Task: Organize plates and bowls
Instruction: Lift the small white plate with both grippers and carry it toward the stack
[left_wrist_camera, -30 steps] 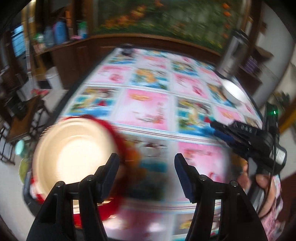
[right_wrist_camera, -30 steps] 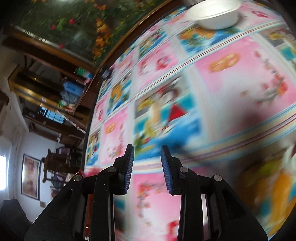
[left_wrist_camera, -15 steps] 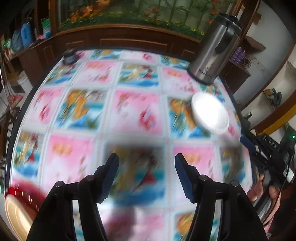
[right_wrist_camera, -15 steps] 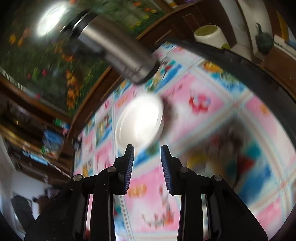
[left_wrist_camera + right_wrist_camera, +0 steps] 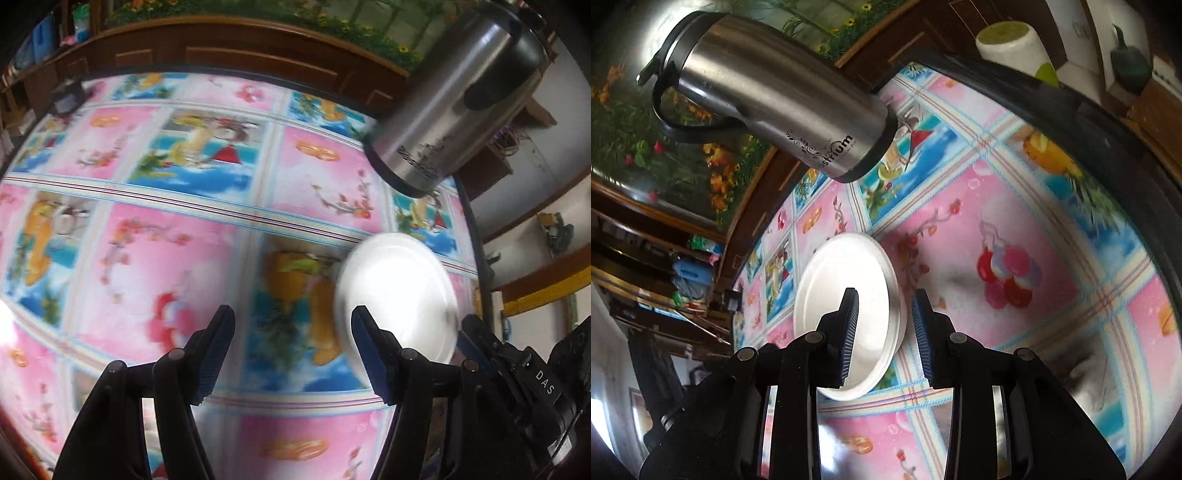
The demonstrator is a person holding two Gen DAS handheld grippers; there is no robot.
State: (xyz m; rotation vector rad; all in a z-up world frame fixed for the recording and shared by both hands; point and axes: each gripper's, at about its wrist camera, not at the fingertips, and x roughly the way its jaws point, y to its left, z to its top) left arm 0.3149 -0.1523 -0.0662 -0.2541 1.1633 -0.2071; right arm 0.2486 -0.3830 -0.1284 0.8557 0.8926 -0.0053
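Note:
A white bowl (image 5: 846, 295) sits on the colourful tablecloth (image 5: 1015, 229). My right gripper (image 5: 884, 306) is open, its two fingers straddling the bowl's near right rim, one finger over the inside and one outside. In the left wrist view the same bowl (image 5: 399, 295) lies at the right, and my left gripper (image 5: 291, 325) is open and empty just left of it, above the cloth. The right gripper's black body (image 5: 517, 373) shows at the lower right of that view.
A tall steel thermos jug (image 5: 775, 96) stands behind the bowl near the table's far edge; it also shows in the left wrist view (image 5: 454, 96). A wooden cabinet (image 5: 221, 55) runs behind the table. A white roll (image 5: 1012, 48) sits beyond the table edge.
Both grippers have swung right across the table towards the white bowl. The red-rimmed plate has left the left view. The right gripper's fingers now straddle the bowl's rim and stand wider apart.

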